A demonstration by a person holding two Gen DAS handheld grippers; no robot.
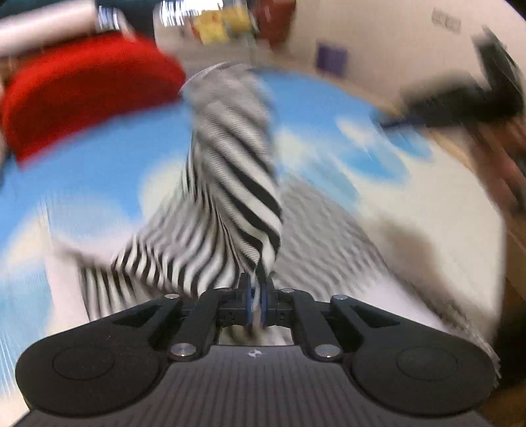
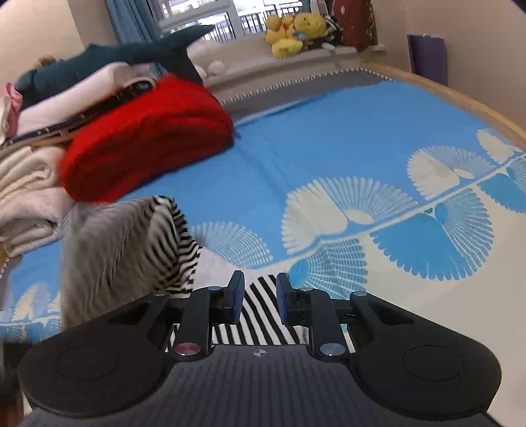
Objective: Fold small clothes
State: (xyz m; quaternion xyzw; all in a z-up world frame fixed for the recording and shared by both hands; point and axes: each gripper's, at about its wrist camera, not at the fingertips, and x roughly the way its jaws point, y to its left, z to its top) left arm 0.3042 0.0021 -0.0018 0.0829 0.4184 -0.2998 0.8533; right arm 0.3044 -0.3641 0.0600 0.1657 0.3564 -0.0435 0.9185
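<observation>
A black-and-white striped garment (image 1: 230, 184) hangs twisted and blurred above the blue and white bedspread (image 1: 98, 170). My left gripper (image 1: 257, 279) is shut on a bunched edge of it, which is pinched between the blue pads. In the right wrist view the lifted part of the garment (image 2: 164, 249) rises at the left, streaked by motion. A flat striped part (image 2: 259, 308) lies under my right gripper (image 2: 260, 285). Its blue pads stand apart, with a gap between them and nothing pinched there.
A folded red blanket (image 2: 148, 138) lies at the back left of the bedspread (image 2: 328, 138), beside a stack of cream blankets (image 2: 26, 184) and a dark plush shark (image 2: 131, 49). Yellow plush toys (image 2: 292, 29) sit on the window sill. The wooden bed edge (image 2: 460, 95) runs along the right.
</observation>
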